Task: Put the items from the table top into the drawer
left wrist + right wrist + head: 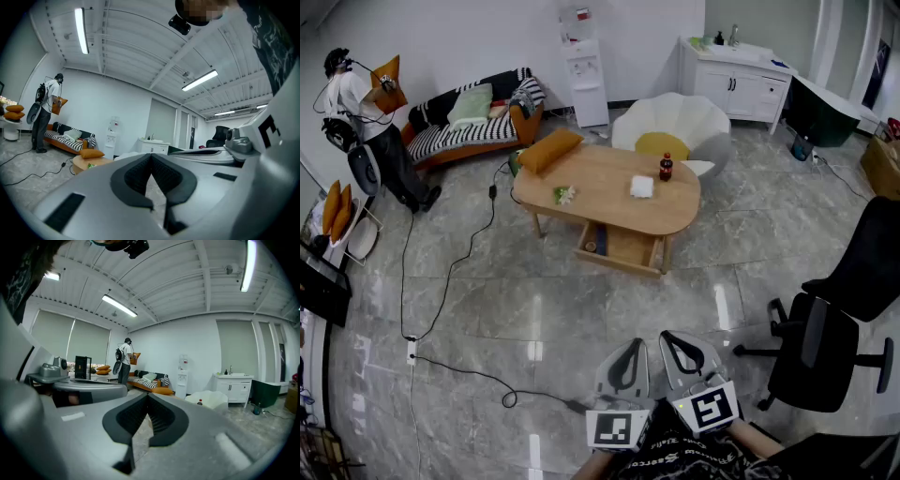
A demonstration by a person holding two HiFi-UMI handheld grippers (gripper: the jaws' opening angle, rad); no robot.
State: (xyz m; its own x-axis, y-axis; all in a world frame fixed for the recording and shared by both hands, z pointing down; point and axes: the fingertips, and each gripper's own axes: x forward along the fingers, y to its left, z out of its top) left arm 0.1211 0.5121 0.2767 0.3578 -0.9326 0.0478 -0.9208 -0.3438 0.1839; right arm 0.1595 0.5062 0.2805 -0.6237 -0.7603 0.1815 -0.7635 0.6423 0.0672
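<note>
Since the left gripper (630,356) and right gripper (684,352), low in frame, have jaws together and empty, approach the table (609,202) at centre first; its bottle (666,167) stands upper right, drawer (623,246) open below; spread jaws before reaching.

The left gripper (151,157) is pointing level across the room with its jaws pressed together and nothing between them, and the wooden table (82,163) is showing just left of the jaw tips, far off. An orange cushion (92,153) is lying on the table, and a striped sofa (67,137) is standing behind the table to its left. Farther left of the table a person (47,110) is standing and holding something orange, while a water dispenser (111,135) and a white cabinet (153,147) are standing beyond the table to its right.
</note>
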